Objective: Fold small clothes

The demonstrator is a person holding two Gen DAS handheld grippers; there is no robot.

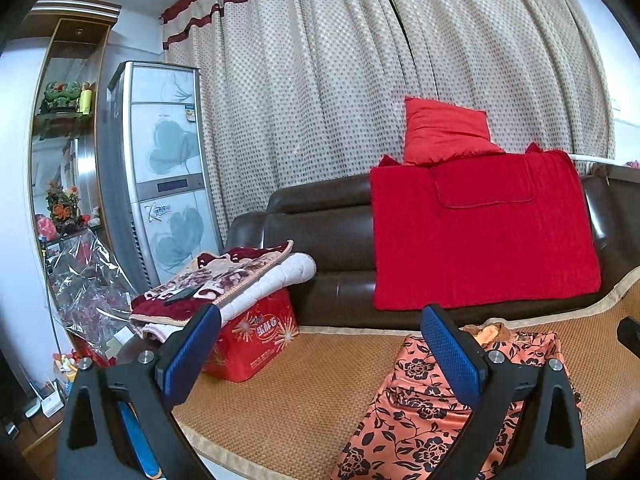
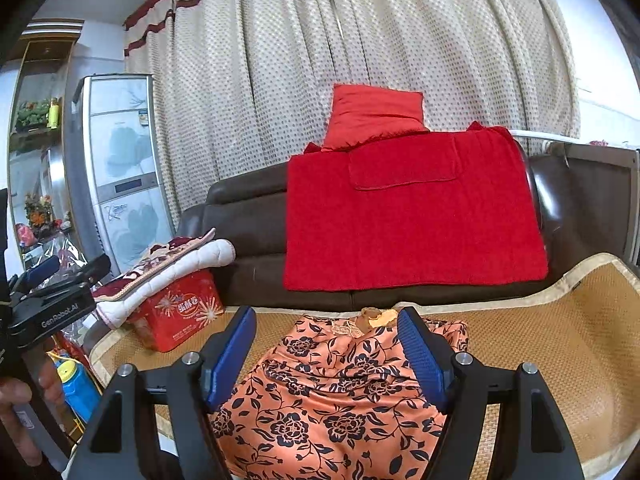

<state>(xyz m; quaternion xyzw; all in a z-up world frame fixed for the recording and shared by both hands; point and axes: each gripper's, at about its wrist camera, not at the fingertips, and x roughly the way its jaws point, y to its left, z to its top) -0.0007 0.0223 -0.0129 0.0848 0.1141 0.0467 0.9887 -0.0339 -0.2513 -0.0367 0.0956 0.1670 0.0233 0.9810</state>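
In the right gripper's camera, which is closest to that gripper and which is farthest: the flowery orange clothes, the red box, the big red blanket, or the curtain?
From the right gripper, nearest first:
1. Flowery orange garment, lying on the woven mat right under and between the open jaws.
2. Red box, off to the left on the mat's edge.
3. Red blanket, draped over the sofa back straight ahead.
4. Curtain, behind the sofa.

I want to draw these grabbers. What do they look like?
Each one is black, with two wide triangle-shaped arms that have cut-out holes and round silver bolts. The left gripper and right gripper have bumpy blue pads inside the jaws. The left one's body carries white "GenRobot.AI" lettering.
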